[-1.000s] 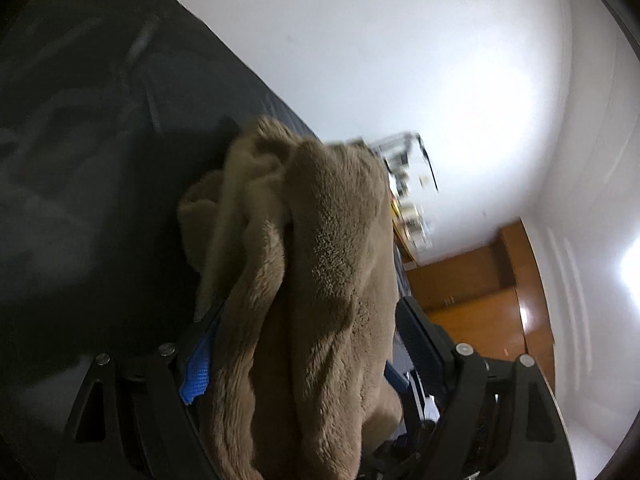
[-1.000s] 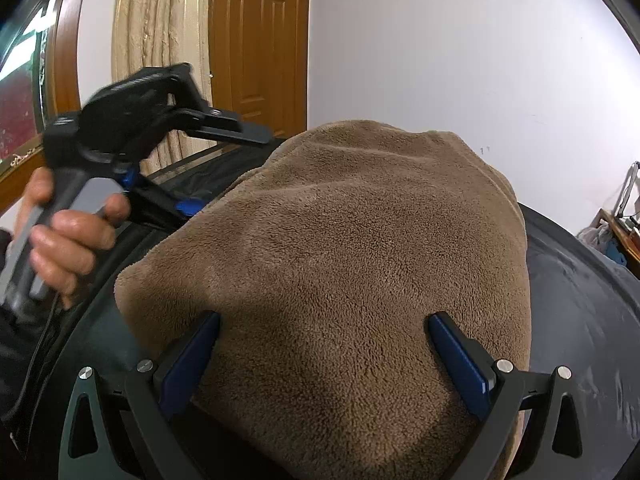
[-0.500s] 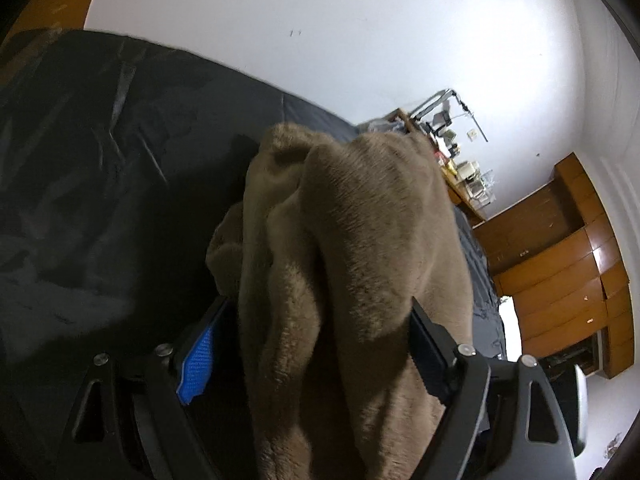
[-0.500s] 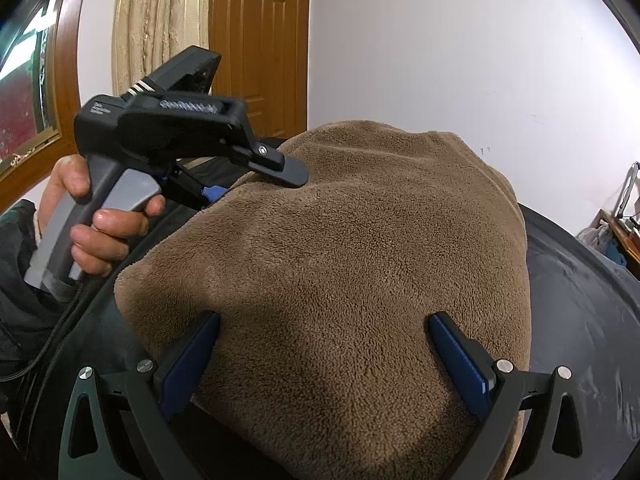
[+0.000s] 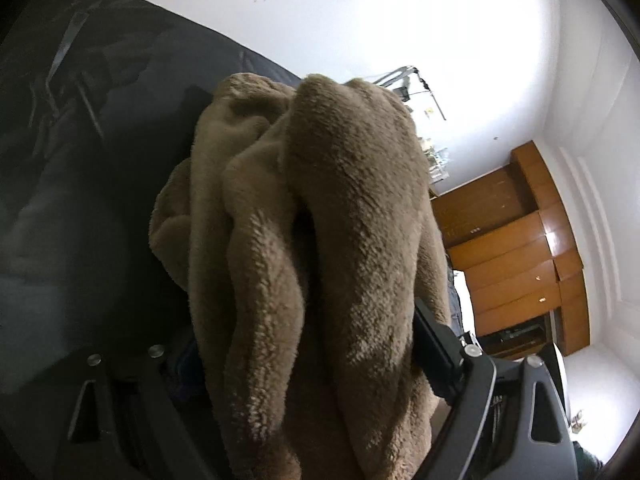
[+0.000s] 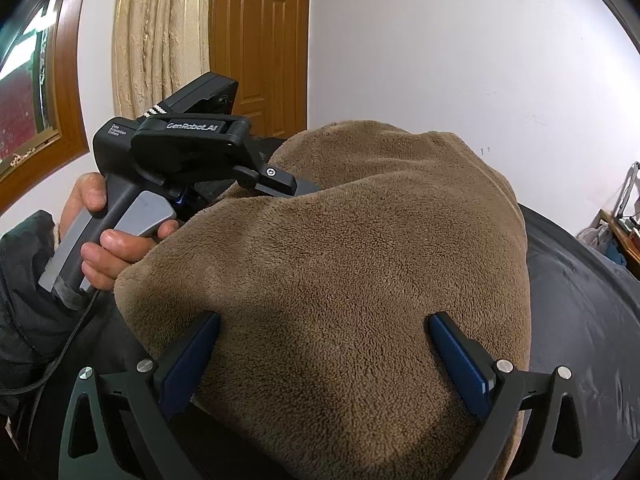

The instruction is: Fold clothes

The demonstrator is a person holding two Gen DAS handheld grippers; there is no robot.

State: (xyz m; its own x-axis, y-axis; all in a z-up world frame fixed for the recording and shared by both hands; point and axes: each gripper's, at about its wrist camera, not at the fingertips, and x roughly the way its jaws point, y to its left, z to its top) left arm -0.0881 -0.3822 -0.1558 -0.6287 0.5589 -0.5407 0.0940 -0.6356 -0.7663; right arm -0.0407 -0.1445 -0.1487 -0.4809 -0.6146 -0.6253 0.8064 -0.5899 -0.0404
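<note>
A thick brown fleece garment (image 6: 340, 272) is bunched over both grippers above a dark grey bed cover (image 6: 592, 320). In the left wrist view the fleece (image 5: 312, 240) hangs in deep folds between the jaws of my left gripper (image 5: 304, 332), which stand wide with the cloth draped through them. My right gripper (image 6: 320, 340) is open, its blue pads (image 6: 192, 356) wide apart with fleece bulging between them. The left gripper's body (image 6: 180, 152), held in a hand, shows in the right wrist view, its fingers buried in the fleece.
The dark bed cover (image 5: 80, 160) fills the left of the left wrist view. Wooden cabinets (image 5: 520, 248) and a cluttered shelf (image 5: 432, 148) stand by the white wall. A wooden door (image 6: 260, 40) and beige curtain (image 6: 160, 32) lie behind the left hand.
The left gripper has moved closer to the right gripper and pushed further into the fleece. Its view has tilted. The right gripper has stayed still.
</note>
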